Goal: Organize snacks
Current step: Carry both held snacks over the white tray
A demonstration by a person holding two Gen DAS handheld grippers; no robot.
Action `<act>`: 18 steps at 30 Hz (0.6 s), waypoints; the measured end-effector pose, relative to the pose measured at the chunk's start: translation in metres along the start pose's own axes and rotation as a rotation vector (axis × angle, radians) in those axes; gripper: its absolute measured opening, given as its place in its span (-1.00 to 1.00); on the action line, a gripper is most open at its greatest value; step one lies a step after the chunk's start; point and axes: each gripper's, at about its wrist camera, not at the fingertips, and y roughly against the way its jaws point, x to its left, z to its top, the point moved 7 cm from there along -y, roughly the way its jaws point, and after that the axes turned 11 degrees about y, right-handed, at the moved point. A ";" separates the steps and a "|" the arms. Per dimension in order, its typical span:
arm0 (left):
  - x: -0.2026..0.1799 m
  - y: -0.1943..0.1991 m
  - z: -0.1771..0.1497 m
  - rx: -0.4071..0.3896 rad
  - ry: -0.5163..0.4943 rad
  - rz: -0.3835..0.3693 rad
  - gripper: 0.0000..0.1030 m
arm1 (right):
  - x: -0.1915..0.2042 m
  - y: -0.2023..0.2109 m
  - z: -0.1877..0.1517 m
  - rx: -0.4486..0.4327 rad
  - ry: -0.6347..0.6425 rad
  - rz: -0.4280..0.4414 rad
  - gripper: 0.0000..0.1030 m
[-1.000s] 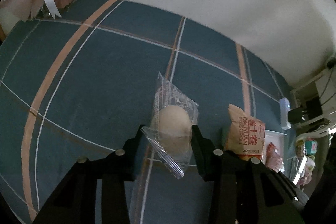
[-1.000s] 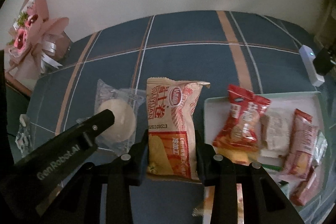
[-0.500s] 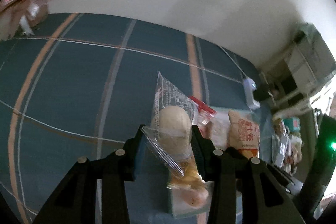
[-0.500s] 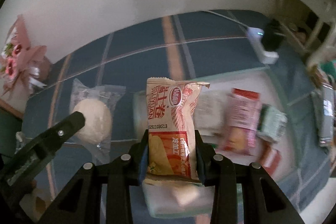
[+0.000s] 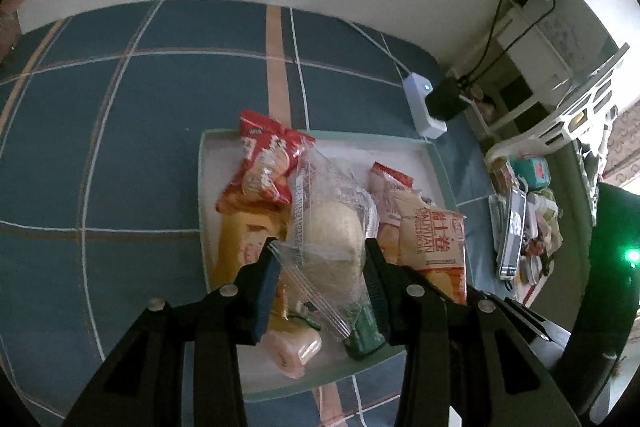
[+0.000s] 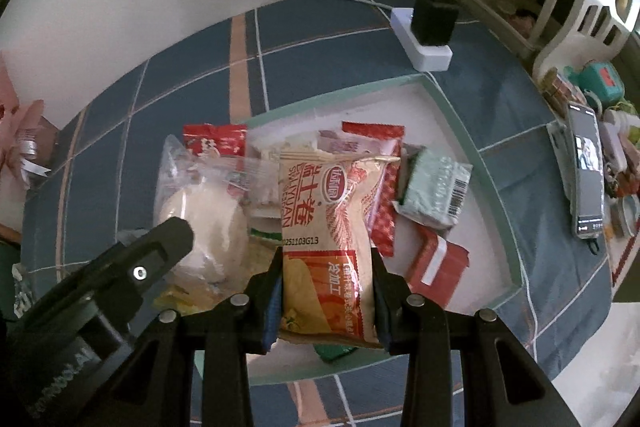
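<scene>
From the left wrist camera I saw my left gripper (image 5: 320,259) clamped on a clear-wrapped round bun (image 5: 334,227), held above a pale tray (image 5: 208,187) with a green rim. The tray lay on a blue plaid cloth (image 5: 120,127) and contained a red snack bag (image 5: 264,163), a yellow packet (image 5: 240,239) and a green packet (image 5: 366,335). To the right, a tan and orange wafer pack (image 5: 434,239) stood over the tray. Beyond the tray, a white power strip (image 5: 420,103) carried a black plug (image 5: 444,101).
</scene>
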 end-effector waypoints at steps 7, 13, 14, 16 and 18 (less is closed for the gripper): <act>0.000 -0.006 -0.001 0.013 0.003 0.008 -0.16 | -0.003 -0.004 -0.004 0.016 0.001 0.002 -0.23; 0.002 -0.013 -0.002 0.027 0.017 0.003 -0.15 | -0.002 -0.004 -0.002 0.021 0.005 -0.002 -0.23; 0.002 -0.015 -0.002 0.031 0.019 0.004 -0.15 | -0.002 -0.005 -0.002 0.025 0.007 -0.003 -0.23; 0.003 -0.017 -0.003 0.042 0.024 0.000 -0.15 | -0.002 -0.008 -0.002 0.033 0.005 0.001 -0.23; 0.003 -0.018 -0.004 0.045 0.021 0.001 -0.14 | -0.003 -0.010 -0.002 0.041 -0.001 0.007 -0.23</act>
